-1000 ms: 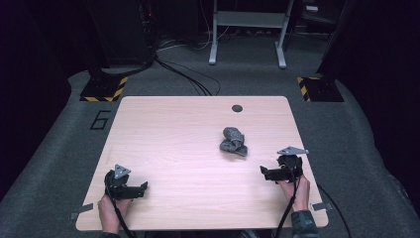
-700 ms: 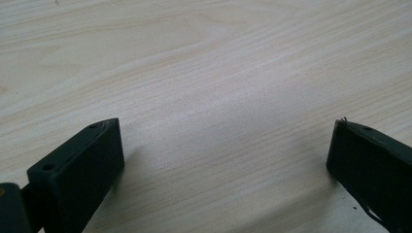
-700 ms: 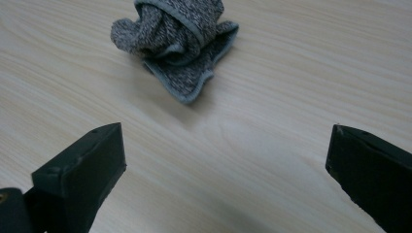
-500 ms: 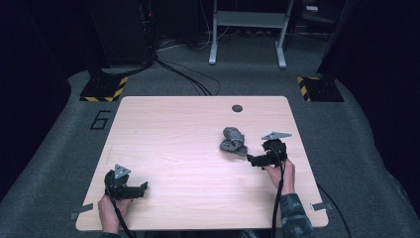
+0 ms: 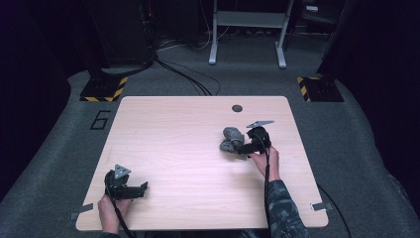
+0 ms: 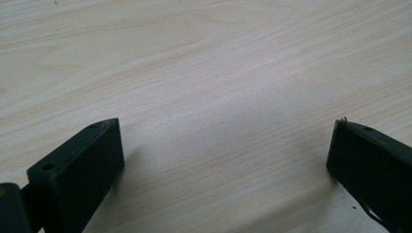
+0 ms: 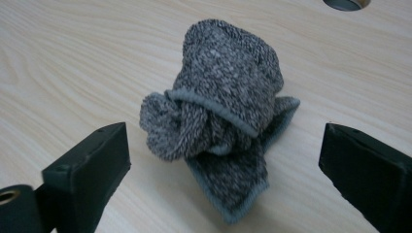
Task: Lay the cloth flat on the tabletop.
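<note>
Seen from above: a pale wooden table [image 5: 173, 148] on grey carpet, dark room behind. Right of centre on the tabletop, a bundled grey knitted sock [image 5: 232, 140], rolled into a ball with a flat flap sticking out beneath. Just beyond it, toward the far edge, a small round dark hole [image 5: 237, 108] in the table.

Right gripper [image 5: 243, 147] now right up against the sock's right side, held in the right hand [image 5: 266, 161], forearm in a patterned sleeve coming in from the near edge; moved in from the table's near right area over the last second. Seen along this gripper's own jaws: sock [image 7: 218, 121] lying on the wood just ahead of the two black jaws, which stand wide apart on either side without touching it. Jaws lately begun closing slightly, nothing gripped between them.

Left gripper [image 5: 141, 190] resting low at the near left part of the table, held in the left hand [image 5: 110, 214], well apart from the sock. Seen along its jaws: spread wide, bare wood grain [image 6: 218, 97] between them, holding nothing.
</note>
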The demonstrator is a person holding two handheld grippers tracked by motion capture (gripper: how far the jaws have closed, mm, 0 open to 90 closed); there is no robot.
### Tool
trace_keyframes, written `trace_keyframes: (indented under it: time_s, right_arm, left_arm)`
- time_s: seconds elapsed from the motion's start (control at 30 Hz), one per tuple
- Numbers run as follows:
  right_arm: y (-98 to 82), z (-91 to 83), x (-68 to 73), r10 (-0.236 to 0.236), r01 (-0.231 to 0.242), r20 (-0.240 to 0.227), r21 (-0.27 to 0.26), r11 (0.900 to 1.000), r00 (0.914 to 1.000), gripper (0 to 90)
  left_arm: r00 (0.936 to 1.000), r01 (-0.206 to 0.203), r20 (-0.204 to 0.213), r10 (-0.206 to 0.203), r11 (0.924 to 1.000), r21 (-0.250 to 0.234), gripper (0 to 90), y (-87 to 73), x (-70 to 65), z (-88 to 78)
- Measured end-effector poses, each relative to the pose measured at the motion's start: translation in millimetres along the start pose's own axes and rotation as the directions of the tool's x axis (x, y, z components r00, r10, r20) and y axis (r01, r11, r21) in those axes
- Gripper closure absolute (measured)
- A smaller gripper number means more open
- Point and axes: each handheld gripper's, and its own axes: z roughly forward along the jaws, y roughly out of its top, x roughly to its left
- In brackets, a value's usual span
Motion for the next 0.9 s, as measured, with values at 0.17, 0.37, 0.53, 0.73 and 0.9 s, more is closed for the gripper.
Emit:
trace_keyframes:
  time_s: [0.17,0.37,0.53,0.73,0.9]
  right_arm:
    - [5.9,17.0,-0.4,-0.003,0.003,-0.003,0.015,1.000,1.0000,16.0]
    - [0.4,32.3,-3.7,0.012,-0.011,-0.017,0.064,0.998,0.9998,35.1]
    - [-4.3,37.5,-3.5,0.019,-0.019,-0.002,0.067,0.998,0.9998,60.3]
    - [-8.3,36.0,-2.7,0.014,-0.013,-0.003,0.047,0.999,0.9999,74.5]
    - [-6.6,23.7,0.6,0.021,-0.021,-0.018,-0.001,1.000,0.9996,75.7]
  left_arm:
    - [1.0000,0.001,0.000,-0.001,1.0000,0.000,0.1,0.0,-0.1,0.0]
    - [1.0000,-0.003,0.000,0.003,1.0000,-0.004,0.1,-0.2,-0.3,0.3]
    - [1.0000,-0.003,0.000,0.003,1.0000,-0.004,0.1,-0.2,-0.3,0.3]
    - [1.0000,-0.003,0.002,0.003,1.0000,-0.002,0.1,-0.1,-0.2,0.2]
    - [1.0000,-0.002,0.000,0.002,1.0000,-0.005,0.1,-0.2,-0.3,0.3]
